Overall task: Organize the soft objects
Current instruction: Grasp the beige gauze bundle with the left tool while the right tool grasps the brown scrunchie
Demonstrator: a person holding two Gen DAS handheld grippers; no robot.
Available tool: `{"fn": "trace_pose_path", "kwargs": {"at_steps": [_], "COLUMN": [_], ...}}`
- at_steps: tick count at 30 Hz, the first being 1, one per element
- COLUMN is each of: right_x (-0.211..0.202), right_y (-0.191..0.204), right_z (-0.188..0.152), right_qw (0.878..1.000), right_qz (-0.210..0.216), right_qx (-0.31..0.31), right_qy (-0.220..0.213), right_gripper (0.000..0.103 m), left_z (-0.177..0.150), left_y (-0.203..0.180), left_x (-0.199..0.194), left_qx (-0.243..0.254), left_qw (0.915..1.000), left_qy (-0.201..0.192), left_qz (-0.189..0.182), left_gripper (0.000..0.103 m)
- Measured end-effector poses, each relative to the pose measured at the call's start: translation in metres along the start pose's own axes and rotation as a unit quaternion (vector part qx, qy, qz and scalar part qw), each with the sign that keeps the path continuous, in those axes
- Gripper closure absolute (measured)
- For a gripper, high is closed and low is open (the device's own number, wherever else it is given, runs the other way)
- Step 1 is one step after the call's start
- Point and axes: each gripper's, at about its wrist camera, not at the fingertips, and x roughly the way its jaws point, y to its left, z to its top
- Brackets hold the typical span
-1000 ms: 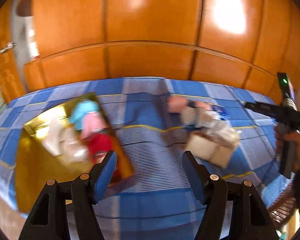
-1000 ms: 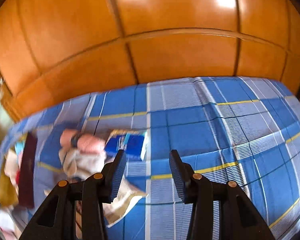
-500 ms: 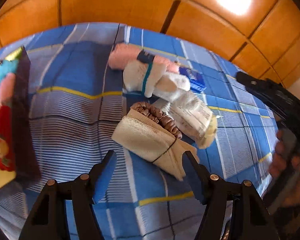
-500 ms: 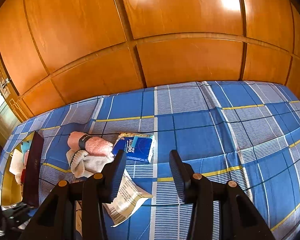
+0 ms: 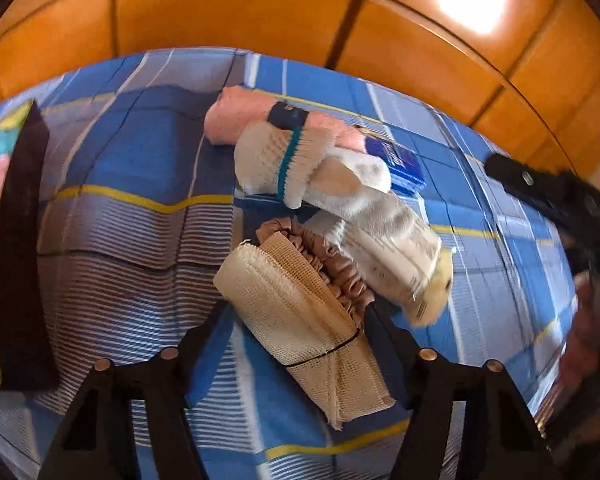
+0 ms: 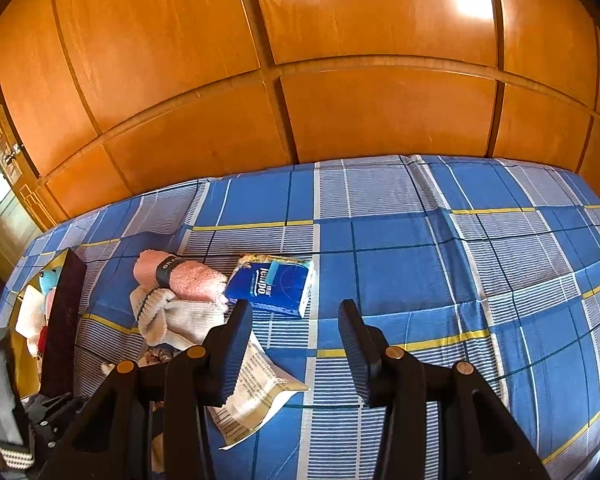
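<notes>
Directly between the left gripper's (image 5: 296, 320) wide-open, empty jaws lies the beige mesh roll (image 5: 300, 312), long axis slanting across them. Farther off, the right gripper (image 6: 296, 344) hangs open, empty.

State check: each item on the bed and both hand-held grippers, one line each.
left hand-held gripper: open, straddling the mesh roll
right hand-held gripper: open, holding nothing
mesh roll: rolled, banded, lying flat
pink towel: rolled, strapped
white socks: bundled, against the towel
tissue pack: flat, looks sealed
paper packet: lying flat
box: open, toys inside
</notes>
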Motion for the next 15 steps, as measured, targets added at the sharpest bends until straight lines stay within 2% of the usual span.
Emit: {"fn": "trace_pose_path", "kwargs": {"at_steps": [4, 7, 9, 11, 12, 15], "right_x": [0.003, 0.004, 0.003, 0.004, 0.006, 0.012], "right_y": [-0.001, 0.005, 0.012, 0.026, 0.037, 0.059], "right_z": [-0.001, -0.002, -0.004, -0.007, -0.011, -0.022], "right_qw": [1.000, 1.000, 0.999, 0.996, 0.993, 0.985], "right_qz": [-0.004, 0.008, 0.038, 0.065, 0.078, 0.101], "right_qx": [-0.003, -0.014, -0.027, -0.056, -0.081, -0.133], "right_qy": [0.006, 0.010, 0.012, 0.018, 0.025, 0.052], "right_gripper": [0.058, 0.058, 0.058, 0.058, 0.060, 0.067], "left_z": [-0.007, -0.012, -0.015, -0.015, -0.014, -0.017], "left_y": [0.004, 0.009, 0.011, 0.016, 0.018, 0.025], "left_x": [-0.011, -0.023, -0.030, -0.030, -0.027, -0.017], "left_qx": [0.054, 0.081, 0.101, 0.098, 0.091, 0.072], "left_qw": [0.9984, 0.9962, 0.9943, 0.9945, 0.9951, 0.9966], "left_qy": [-0.008, -0.009, -0.017, -0.021, -0.014, 0.001], "left_qz": [-0.015, -0.030, -0.028, -0.031, -0.037, -0.040], "left_gripper": [0.063, 0.063, 0.058, 0.044, 0.041, 0.042]}}
